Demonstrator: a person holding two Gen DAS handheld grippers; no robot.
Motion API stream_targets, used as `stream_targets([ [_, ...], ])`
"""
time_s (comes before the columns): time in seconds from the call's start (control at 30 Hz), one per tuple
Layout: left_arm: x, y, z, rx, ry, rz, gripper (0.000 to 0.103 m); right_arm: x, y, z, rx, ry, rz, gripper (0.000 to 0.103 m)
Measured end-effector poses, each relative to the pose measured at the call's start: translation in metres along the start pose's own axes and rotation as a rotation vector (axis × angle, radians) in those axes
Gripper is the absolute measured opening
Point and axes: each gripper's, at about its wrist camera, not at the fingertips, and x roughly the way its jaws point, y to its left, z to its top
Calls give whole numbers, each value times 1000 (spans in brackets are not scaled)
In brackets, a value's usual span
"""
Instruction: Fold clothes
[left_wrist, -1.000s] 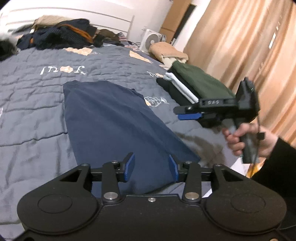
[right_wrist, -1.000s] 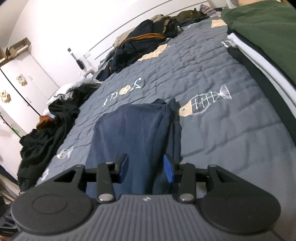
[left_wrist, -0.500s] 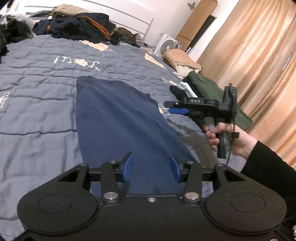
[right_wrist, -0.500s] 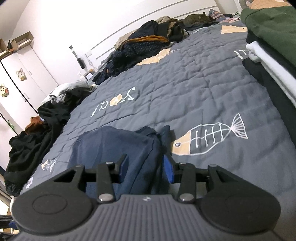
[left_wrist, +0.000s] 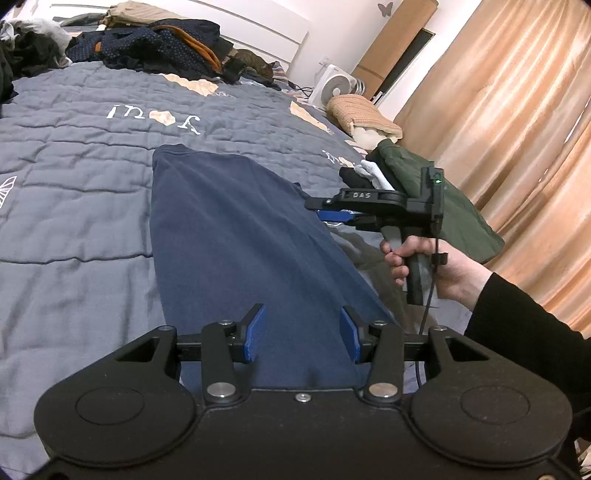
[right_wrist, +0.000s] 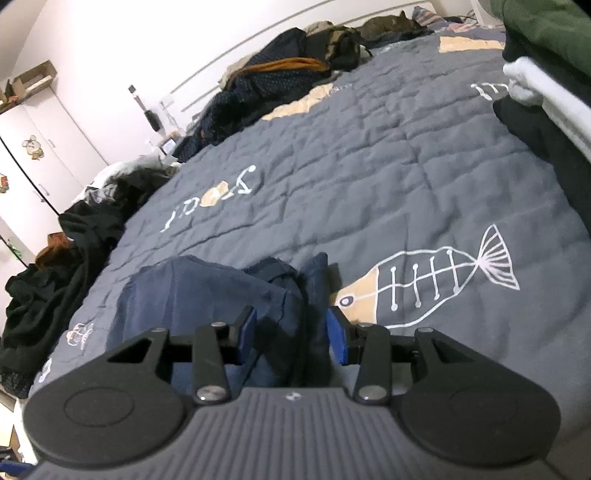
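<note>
While a folded stack (left_wrist: 424, 184) waits, the navy shirt (left_wrist: 236, 236) lies half-folded; both grippers, left (left_wrist: 301, 334) and right (right_wrist: 290, 332), gape empty; unfolded heaps (left_wrist: 155, 44) remain.

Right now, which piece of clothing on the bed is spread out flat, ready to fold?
The navy blue garment, lying long and flat on the grey quilt before both tools. The green one tops a folded stack; the dark clothes by the headboard are heaped.

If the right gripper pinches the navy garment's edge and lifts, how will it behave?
Probably floppy: the navy garment lies flat on the quilt, and its edge bunches in soft folds by the open right gripper. Likely light, thin fabric. It would drape and could drag across the quilt rather than hold shape.
</note>
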Motion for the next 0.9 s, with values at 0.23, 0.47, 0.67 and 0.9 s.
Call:
stream_targets([
  [0.23, 0, 0, 1, -2, 3, 5, 45, 4, 3, -1, -13, -5, 5, 38],
  [0.47, -1, 0, 1, 1, 8, 15, 45, -3, 10, 4, -53, -32, 8, 13],
  [0.67, 1, 2, 1, 2, 11, 12, 45, -15, 21, 13, -163, -119, -1, 7],
  [0.9, 0, 1, 0, 1, 11, 15, 45, -16, 31, 15, -217, -193, -11, 7],
])
